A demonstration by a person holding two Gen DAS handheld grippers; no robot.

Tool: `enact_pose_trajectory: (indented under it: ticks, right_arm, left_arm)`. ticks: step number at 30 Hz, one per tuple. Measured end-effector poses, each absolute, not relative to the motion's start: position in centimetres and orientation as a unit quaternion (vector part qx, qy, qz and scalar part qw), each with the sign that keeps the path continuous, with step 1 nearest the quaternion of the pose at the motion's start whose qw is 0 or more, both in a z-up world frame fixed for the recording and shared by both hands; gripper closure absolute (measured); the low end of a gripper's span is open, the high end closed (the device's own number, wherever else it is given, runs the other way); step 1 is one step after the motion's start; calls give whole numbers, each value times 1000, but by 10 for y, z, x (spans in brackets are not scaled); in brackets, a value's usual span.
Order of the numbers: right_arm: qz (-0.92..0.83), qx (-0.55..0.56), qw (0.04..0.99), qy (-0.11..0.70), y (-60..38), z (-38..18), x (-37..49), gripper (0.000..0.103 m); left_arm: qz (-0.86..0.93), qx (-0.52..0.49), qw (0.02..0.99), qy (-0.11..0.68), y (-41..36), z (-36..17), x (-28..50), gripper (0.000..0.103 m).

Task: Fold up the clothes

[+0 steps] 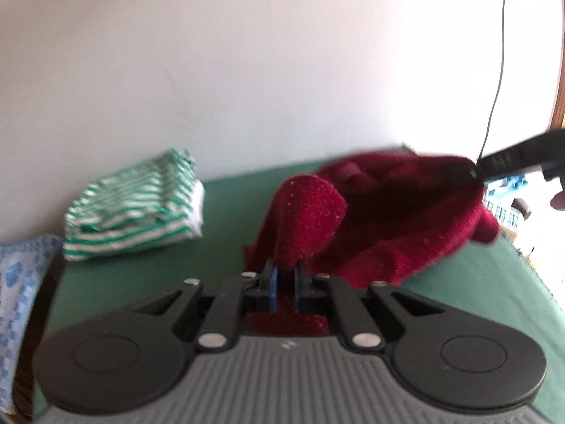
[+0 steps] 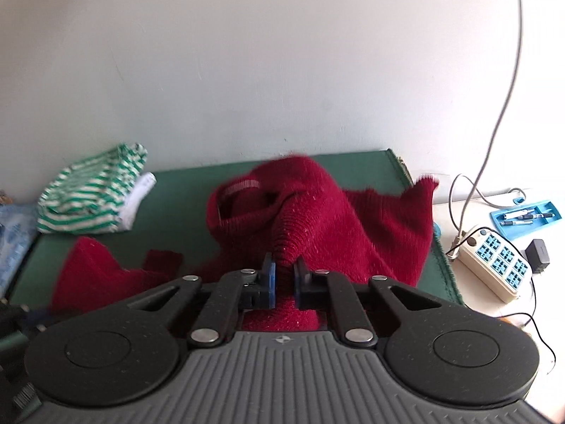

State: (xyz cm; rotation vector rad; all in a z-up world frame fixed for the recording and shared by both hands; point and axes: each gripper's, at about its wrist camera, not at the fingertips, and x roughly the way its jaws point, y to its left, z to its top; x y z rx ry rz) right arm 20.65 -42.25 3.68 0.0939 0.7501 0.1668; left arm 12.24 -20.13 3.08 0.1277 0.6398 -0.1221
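Note:
A dark red knitted sweater [image 1: 399, 219] lies bunched on the green table cover [image 1: 226, 212]. My left gripper [image 1: 285, 268] is shut on a raised fold of the sweater. In the right wrist view the same sweater [image 2: 353, 219] shows its ribbed collar [image 2: 243, 188], and my right gripper [image 2: 285, 265] is shut on another pulled-up fold. Both pinched folds rise above the table. The right gripper's black body [image 1: 519, 157] shows at the right edge of the left wrist view, at the sweater's far side.
A folded green-and-white striped garment [image 1: 137, 208] [image 2: 95, 198] sits at the back left by the white wall. Blue patterned cloth [image 1: 21, 300] lies at the far left. Right of the table are a power strip [image 2: 494, 261], a blue pen tray [image 2: 526, 217] and cables.

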Motion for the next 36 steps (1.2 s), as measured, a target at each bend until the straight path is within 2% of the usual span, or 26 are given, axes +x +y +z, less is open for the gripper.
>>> enact_pose_trajectory:
  ticks: [6, 11, 18, 21, 22, 24, 26, 27, 29, 31, 33, 36]
  right_arm:
    - [126, 53, 925, 354, -416, 75, 154, 95]
    - [146, 60, 913, 376, -402, 81, 95, 95]
    - [106, 55, 888, 445, -388, 40, -18, 94]
    - [76, 21, 874, 479, -376, 19, -63, 79]
    - [64, 14, 872, 485, -374, 16, -71, 75]
    - [47, 11, 881, 470, -374, 19, -73, 73]
    - [35, 8, 894, 447, -372, 23, -68, 62]
    - [31, 5, 902, 431, -370, 25, -60, 60]
    - [24, 0, 917, 399, -365, 29, -45, 47]
    - [13, 13, 922, 386, -365, 26, -16, 48]
    - [5, 17, 926, 378, -366, 20, 15, 48]
    - [2, -4, 929, 371, -370, 6, 62, 47]
  left_arm:
    - [-56, 31, 957, 283, -152, 82, 69, 98]
    - [-68, 17, 956, 285, -117, 91, 20, 97]
    - [-116, 13, 918, 378, -83, 29, -62, 96]
    - [-132, 37, 898, 417, -71, -4, -83, 94]
    - [-136, 46, 894, 425, -66, -13, -87, 92]
    - [-139, 57, 893, 424, -55, -15, -90, 85]
    - [-131, 58, 904, 403, -46, -8, -83, 80]
    - [-127, 57, 910, 391, -42, -2, -80, 74]
    - [-124, 57, 924, 358, -39, 15, -71, 55]
    - [-132, 64, 931, 334, -44, 25, -61, 38]
    - [-155, 74, 932, 319, -58, 28, -48, 37]
    - [-199, 84, 926, 310, -89, 13, -27, 23]
